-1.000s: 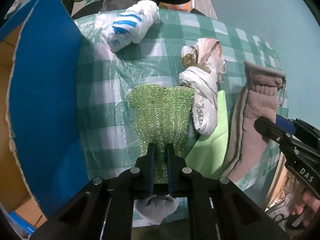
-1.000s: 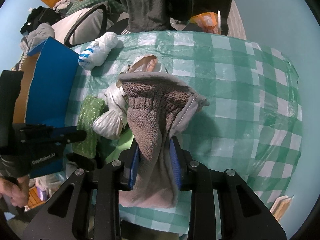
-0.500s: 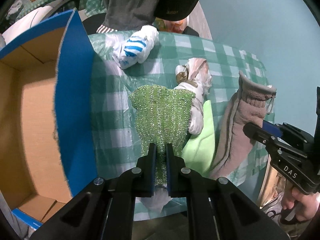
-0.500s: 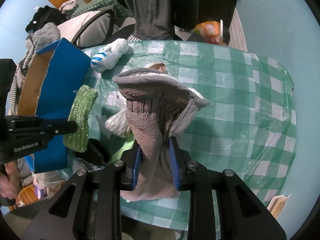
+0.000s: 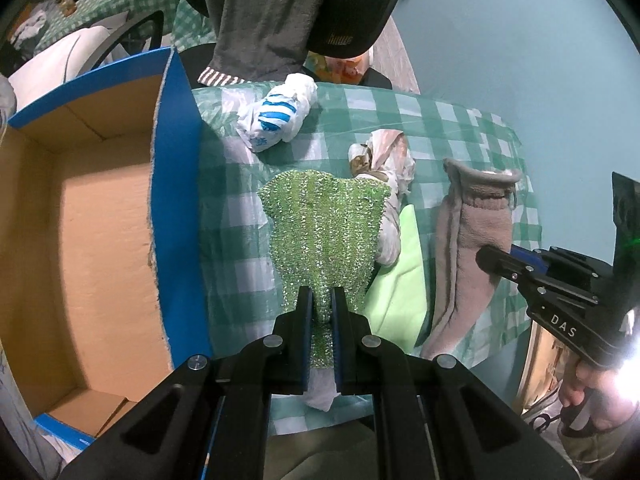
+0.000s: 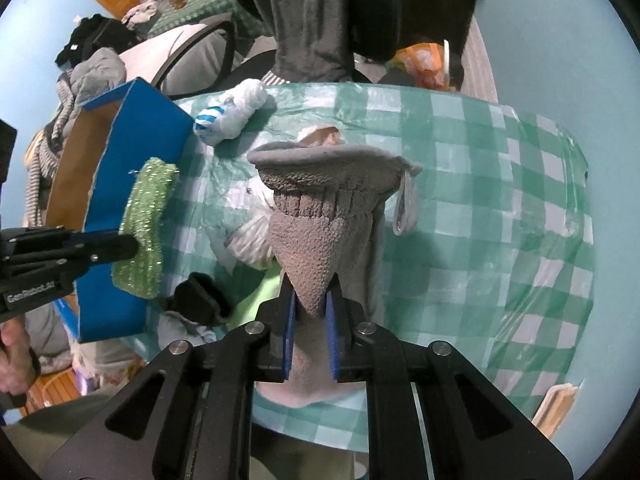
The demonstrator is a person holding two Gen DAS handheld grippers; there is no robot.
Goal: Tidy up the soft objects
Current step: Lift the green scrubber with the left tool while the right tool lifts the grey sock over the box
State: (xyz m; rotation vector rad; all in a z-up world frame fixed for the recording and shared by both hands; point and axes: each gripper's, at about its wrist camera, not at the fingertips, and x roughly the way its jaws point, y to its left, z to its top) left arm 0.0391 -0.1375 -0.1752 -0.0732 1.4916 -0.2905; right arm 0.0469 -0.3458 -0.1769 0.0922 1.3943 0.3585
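Since the earlier frame we have lifted the green scrubbing cloth clear of the counter, and more of the cardboard box now opens up in the left wrist view, its brown inside showing where before we saw mostly its blue wall. Our left gripper has its fingers narrow, pinched on the lower end of the cloth, which hangs above the checked cover just to the right of the box. From the right wrist view the same cloth hangs in front of the blue outer wall of the box.

Our right gripper has drawn its fingers in on the grey fleece glove: a second ago they stood loosely around it, now they are pressed on a bunched fold, and the glove has gathered into a point between them. Its cuff spreads wide, away from the box, over the counter.

On the counter nothing else has shifted. The white and blue plastic bag lies near the far corner of the box. The knotted white bag lies further right of the box, partly behind the cloth, with a pale green sheet beside it. A small white bundle shows below the left fingers.
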